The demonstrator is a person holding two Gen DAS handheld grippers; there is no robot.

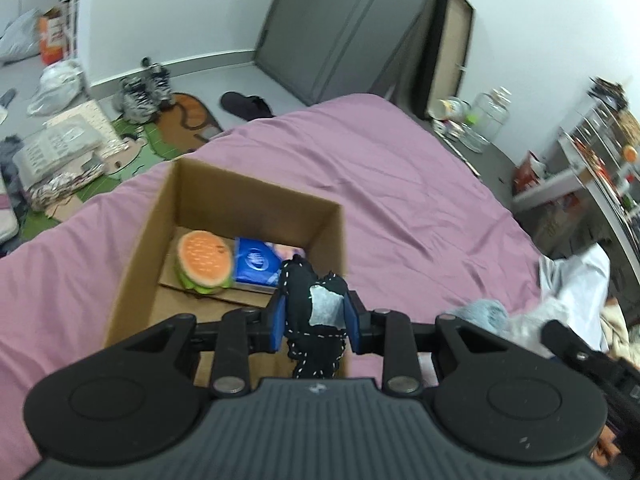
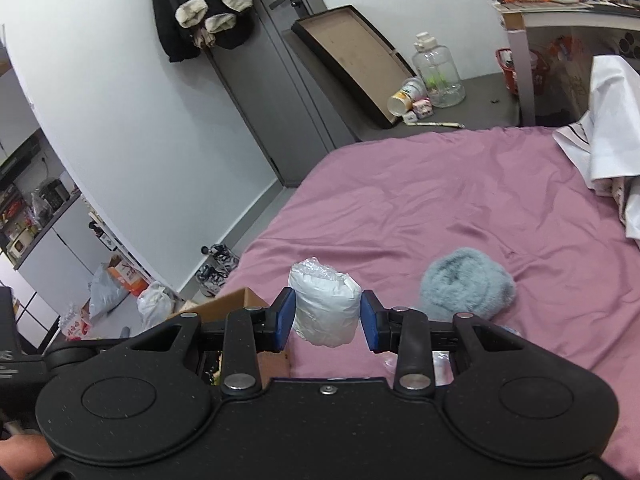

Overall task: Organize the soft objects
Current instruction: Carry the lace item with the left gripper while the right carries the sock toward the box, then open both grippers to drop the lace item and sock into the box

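My left gripper is shut on a black stitched cloth toy with a grey patch, held above the near right corner of an open cardboard box on the pink bed. A plush hamburger and a blue packet lie inside the box. My right gripper is shut on a white plastic-wrapped bundle, held above the bed. A fluffy grey-blue soft item lies on the sheet just right of it, and shows in the left wrist view. A box corner shows at left.
The pink bed sheet spreads beyond the box. White cloth lies at the bed's right edge. The floor at left holds shoes, bags and papers. A clear jug and a leaning board stand past the bed.
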